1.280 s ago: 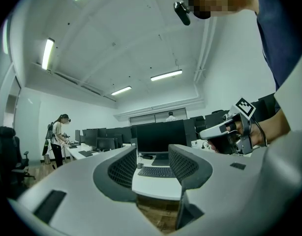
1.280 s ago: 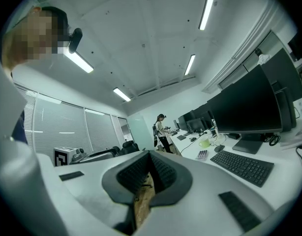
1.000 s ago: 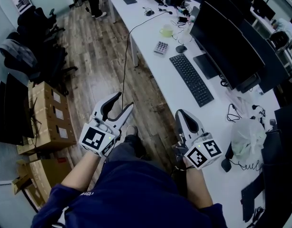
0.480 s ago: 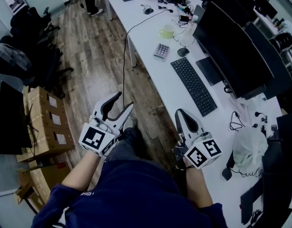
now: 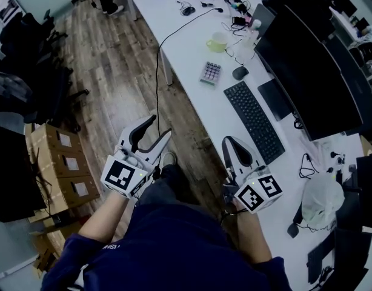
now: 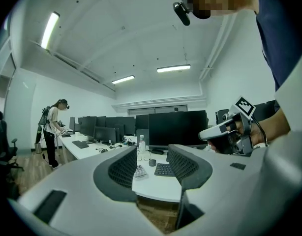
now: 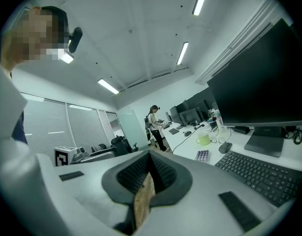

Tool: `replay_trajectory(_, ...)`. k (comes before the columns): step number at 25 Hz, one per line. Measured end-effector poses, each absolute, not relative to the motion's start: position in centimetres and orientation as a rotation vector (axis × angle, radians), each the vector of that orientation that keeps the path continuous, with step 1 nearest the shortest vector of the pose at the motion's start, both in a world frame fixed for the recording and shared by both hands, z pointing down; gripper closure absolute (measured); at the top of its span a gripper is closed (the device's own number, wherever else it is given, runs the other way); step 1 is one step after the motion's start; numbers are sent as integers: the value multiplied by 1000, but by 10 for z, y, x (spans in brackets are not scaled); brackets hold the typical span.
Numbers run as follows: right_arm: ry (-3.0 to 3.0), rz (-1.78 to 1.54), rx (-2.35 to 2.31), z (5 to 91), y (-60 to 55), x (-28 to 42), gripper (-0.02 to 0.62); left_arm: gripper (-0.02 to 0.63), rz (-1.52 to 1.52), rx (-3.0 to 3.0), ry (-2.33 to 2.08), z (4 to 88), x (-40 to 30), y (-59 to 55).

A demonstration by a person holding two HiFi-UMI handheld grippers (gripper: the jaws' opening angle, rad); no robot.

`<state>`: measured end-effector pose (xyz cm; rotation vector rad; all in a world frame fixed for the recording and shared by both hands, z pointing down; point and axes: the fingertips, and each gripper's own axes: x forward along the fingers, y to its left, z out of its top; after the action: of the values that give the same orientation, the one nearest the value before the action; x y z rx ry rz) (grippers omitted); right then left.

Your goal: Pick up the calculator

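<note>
Since the calculator (image 5: 210, 73) sits way up the counter (image 5: 195, 96), close to its front edge, just beside the mouse (image 5: 239, 73) and past the far end of the keyboard (image 5: 254, 121), neither gripper is anywhere near it. Both are held low in front of the person's body, which reads to me as a carry posture for walking up, not a reach.

The left gripper (image 5: 160, 127) hangs over the wood floor (image 5: 125, 83) with its jaws spread and nothing between them. Its own view frames the calculator, small and distant, right in that gap, so I'd guess this is the one meant to grab it. The right gripper (image 5: 229, 144) is by the counter's edge with its jaws pressed together and empty, probably just along for the ride.

Task-wise, the pickup hasn't started; closing the distance comes first.
</note>
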<state>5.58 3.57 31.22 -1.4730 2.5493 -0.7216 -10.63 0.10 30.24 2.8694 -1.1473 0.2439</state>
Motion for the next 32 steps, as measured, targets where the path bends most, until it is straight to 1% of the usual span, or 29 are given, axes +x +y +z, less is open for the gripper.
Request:
replay_trajectory(16, 2505, -811, -1579, 332, -107, 33, 591, 388, 286, 2862, -1018, 323, -127, -148)
replay_trajectory(32, 2436, -824, -1735, 348, -200, 41, 592, 388, 331, 2949, -801, 349, -109, -241)
